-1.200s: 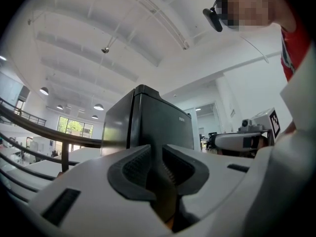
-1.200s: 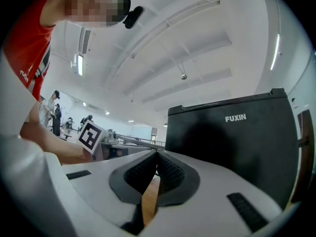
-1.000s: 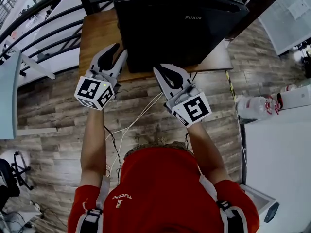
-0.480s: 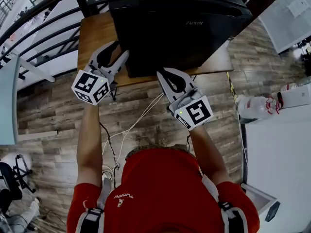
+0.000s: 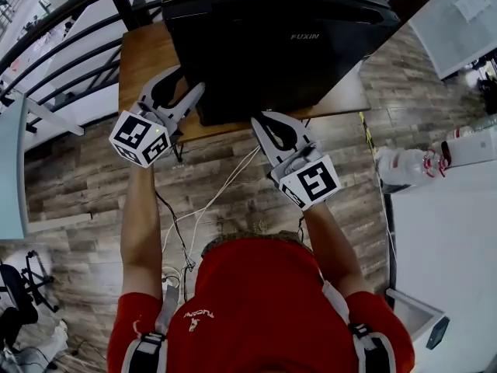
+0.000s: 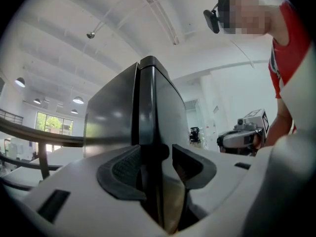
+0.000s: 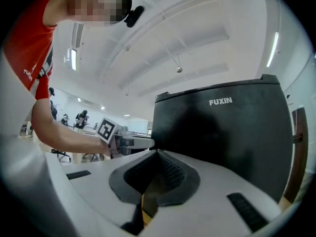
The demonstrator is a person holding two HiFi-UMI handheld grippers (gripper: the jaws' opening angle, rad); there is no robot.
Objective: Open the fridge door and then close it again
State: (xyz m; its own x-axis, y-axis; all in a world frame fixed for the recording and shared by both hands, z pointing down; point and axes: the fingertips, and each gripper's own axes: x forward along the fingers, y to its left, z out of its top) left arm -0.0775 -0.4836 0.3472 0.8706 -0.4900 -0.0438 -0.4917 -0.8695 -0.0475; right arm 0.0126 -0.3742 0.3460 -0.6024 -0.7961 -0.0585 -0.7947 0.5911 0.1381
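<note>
While upright, fridge (image 5: 272, 53) (logo side) faces person (image 5: 256, 301).

I saw a red short-sleeved shirt (image 5: 256, 301), grey-black shoulder straps (image 5: 146, 350); white plastic left gripper (image 5: 194, 78) and right gripper (image 5: 262, 121) carried black-and-white marker cubes (image 5: 140, 138).

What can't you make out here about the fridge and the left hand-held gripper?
- Head view: back of the fridge, cut off by the top edge.
- Every view: its inside, hidden by the closed door.
- Left gripper view: whether the left hand-held gripper touches the fridge; too dark there.
</note>
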